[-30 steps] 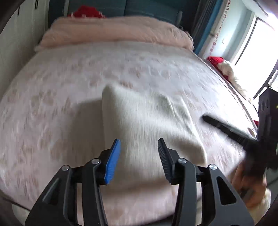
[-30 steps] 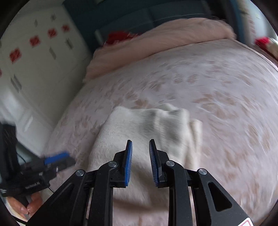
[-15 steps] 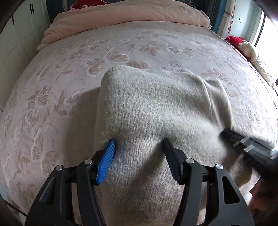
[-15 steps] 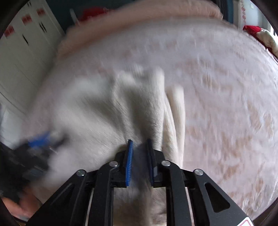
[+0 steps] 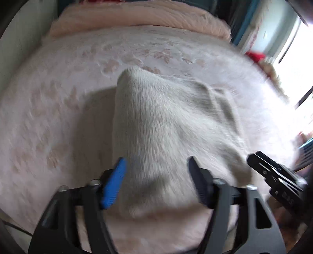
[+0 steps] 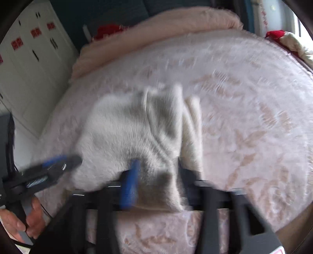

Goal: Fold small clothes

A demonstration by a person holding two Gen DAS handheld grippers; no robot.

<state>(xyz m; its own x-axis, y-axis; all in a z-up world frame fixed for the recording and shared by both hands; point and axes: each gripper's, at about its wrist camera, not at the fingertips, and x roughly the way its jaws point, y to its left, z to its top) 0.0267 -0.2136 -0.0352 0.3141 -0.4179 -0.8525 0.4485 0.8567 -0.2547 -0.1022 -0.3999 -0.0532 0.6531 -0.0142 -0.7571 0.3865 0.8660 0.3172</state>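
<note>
A cream knitted sweater [image 5: 168,125] lies folded on the pink bedspread [image 5: 58,121], its near hem close to the bed's front edge. My left gripper [image 5: 156,175] hangs over the hem's left part. Its jaws are opening, with the knit between them and the pads clear of it. The right gripper [image 6: 156,175], blurred, straddles the sweater's [image 6: 129,129] near right corner. Its jaws are also opening around the fabric. Each view shows the other gripper: the right one [image 5: 273,175] at the hem's right end, the left one [image 6: 58,164] at its left end.
A rolled pink quilt [image 5: 137,17] lies across the head of the bed, with something red behind it. White wardrobe doors [image 6: 33,64] stand at the left and a bright window [image 5: 293,48] at the right. A hand [image 6: 29,224] holds the left gripper's handle.
Both pairs of jaws have spread wide. The right pair was nearly shut over the knit half a second ago. Both grippers have sunk towards the near hem, and the sweater lies flatter.
</note>
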